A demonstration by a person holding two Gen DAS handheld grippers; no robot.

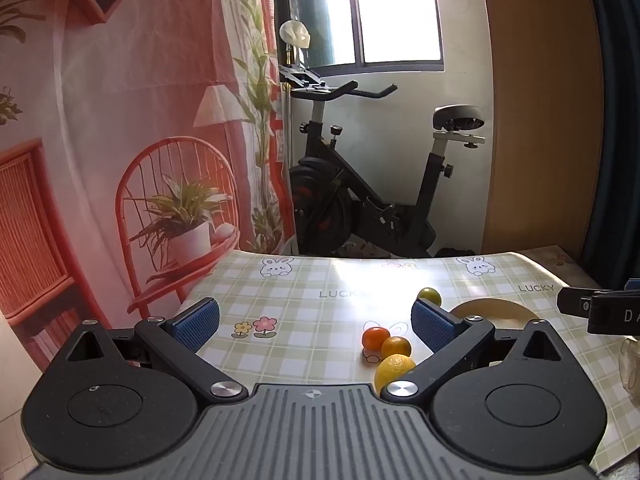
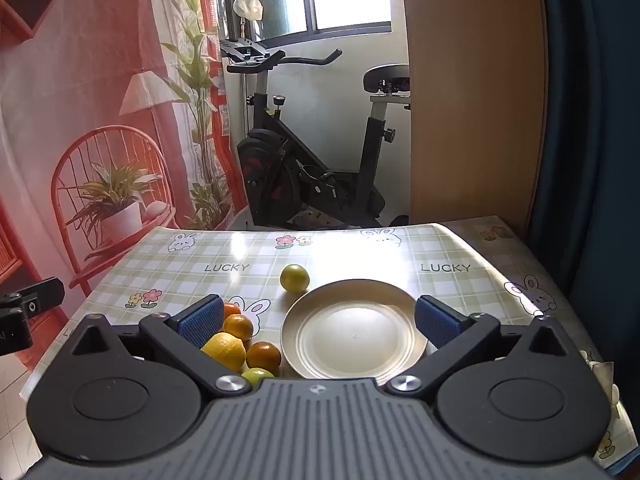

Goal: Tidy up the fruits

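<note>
While both grippers hang above the near edge of the table, neither holds anything: the left gripper has its blue pads spread wide over bare checked cloth, and the right gripper is spread just as wide, its jaws to either side of the plate.

That plate sits towards the near right part of the table and has nothing on it. A green-yellow fruit lies just beyond its far left rim, close to touching. To the left of the plate, near the front edge, a cluster of fruit lies bunched together — a large yellow lemon, two oranges and a small green one half hidden by the gripper body. A further orange fruit peeks out behind the right gripper's left pad.

An exercise bike stands beyond the far edge.
</note>
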